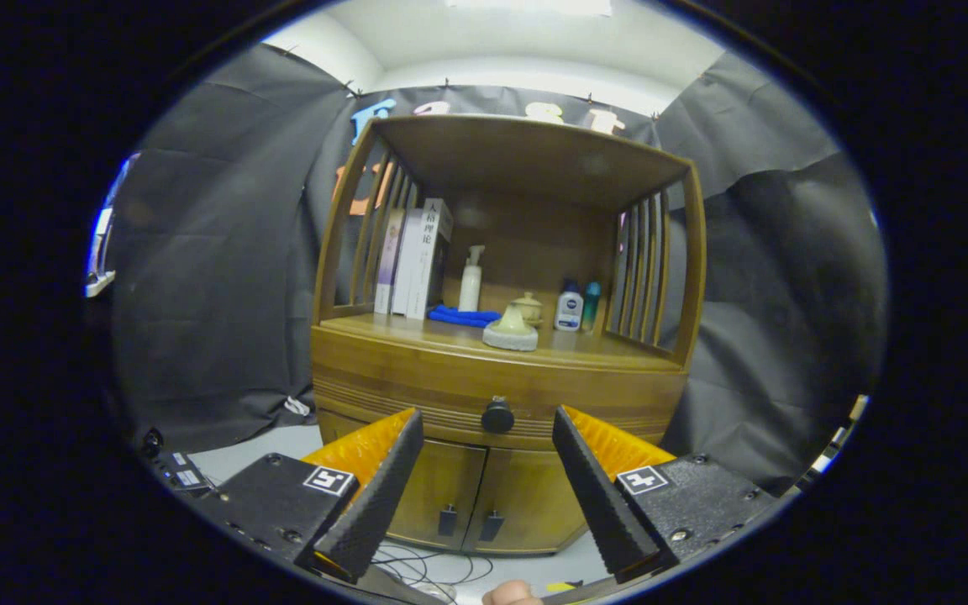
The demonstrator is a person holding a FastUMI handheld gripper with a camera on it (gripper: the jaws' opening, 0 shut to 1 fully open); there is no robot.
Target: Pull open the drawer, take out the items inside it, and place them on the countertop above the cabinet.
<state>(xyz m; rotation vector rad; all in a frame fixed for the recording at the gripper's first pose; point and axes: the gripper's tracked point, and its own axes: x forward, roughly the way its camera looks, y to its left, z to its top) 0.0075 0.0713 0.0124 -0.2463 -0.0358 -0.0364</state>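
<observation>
A wooden cabinet (417, 370) stands ahead of me. Its drawer (383, 391) is closed and carries a round black knob (497, 416) at its middle. My gripper (488, 428) is open, and its two black fingers with orange sides stand wide apart with nothing between them. The knob lies just beyond the fingertips, centred in the gap and apart from both. Above the drawer runs the countertop (442, 336) under a roofed shelf. What is inside the drawer is hidden.
On the countertop stand upright books (412, 256), a white pump bottle (470, 279), a blue cloth (463, 316), a pale lidded dish (511, 331), a small jar (528, 307) and two small bottles (576, 306). Two lower doors (484, 496) sit under the drawer. Cables (425, 571) lie on the floor.
</observation>
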